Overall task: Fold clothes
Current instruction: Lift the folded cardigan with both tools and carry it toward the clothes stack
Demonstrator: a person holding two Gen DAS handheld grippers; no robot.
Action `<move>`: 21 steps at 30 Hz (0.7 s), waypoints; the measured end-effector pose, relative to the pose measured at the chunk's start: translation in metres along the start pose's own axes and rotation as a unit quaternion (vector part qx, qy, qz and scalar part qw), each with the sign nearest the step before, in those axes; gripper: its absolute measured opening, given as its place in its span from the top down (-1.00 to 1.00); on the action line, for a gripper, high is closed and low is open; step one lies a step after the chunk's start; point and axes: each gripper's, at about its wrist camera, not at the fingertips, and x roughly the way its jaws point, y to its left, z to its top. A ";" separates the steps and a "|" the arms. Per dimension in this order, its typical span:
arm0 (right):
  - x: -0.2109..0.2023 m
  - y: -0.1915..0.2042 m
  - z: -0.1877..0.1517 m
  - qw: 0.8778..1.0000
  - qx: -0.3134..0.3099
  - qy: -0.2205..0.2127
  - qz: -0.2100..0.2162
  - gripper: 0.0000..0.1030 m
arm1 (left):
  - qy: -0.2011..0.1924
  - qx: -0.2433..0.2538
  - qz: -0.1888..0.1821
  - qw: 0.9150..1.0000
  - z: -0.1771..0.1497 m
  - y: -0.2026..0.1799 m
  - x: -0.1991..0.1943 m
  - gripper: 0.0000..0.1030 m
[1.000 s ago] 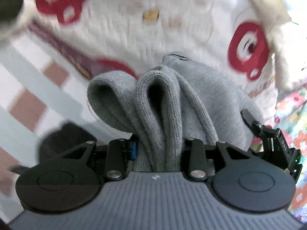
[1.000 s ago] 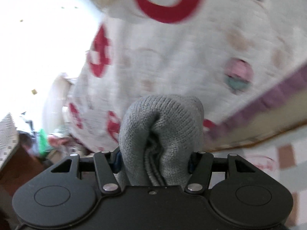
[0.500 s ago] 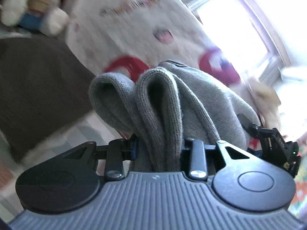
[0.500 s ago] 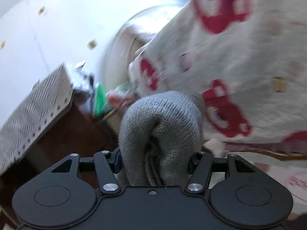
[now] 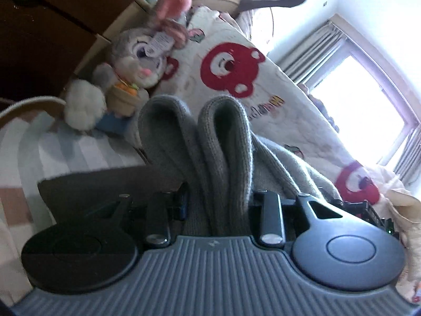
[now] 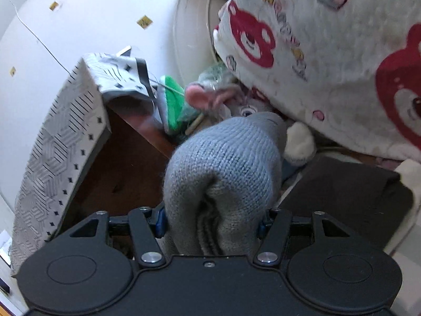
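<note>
Left tool [image 5: 218,205], at 6 o'clock in its own view, is clamped on a bunched double fold of the grey knit garment [image 5: 210,142], whose two rounded loops rise toward 12 o'clock from between the jaws while the rest of the fabric trails away toward 3 o'clock. Right tool [image 6: 210,221] is likewise clamped on a single thick roll of the same knit [image 6: 221,168], which bulges forward over its jaws. The garment thus hangs gathered between the two tools and appears lifted, not laid out; how much of it touches the bed cannot be told. Just beyond the knit, a dark cloth [image 5: 105,184] lies flat on the striped bed cover [image 5: 52,147], at 9 o'clock in the left view and at 3 o'clock in the right view [image 6: 347,192]. Farther off sit a plush rabbit [image 5: 139,60] and a white quilt with red bear prints [image 5: 229,71]; the right view adds a patterned box [image 6: 60,142] at 9 o'clock, and the left view a window [image 5: 355,100] at 2 o'clock. Judged from this, the step in hand is carrying or repositioning the gathered garment before a fold. The next move probably calls for drawing the tools apart to spread the knit, then lowering it flat onto an open part of the bed with both grips kept firm.
</note>
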 end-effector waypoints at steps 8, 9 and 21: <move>0.051 -0.119 -0.039 0.993 0.055 -0.012 -0.099 -0.29 | 0.054 0.022 0.147 0.988 -0.044 0.065 0.045 0.26; 0.050 -0.134 -0.052 0.990 0.075 -0.017 -0.119 -0.29 | 0.063 0.046 0.151 0.985 -0.049 0.064 0.046 0.26; 0.054 -0.116 -0.056 0.980 0.010 -0.021 -0.200 -0.29 | -0.061 0.098 0.039 0.993 -0.040 0.010 -0.009 0.20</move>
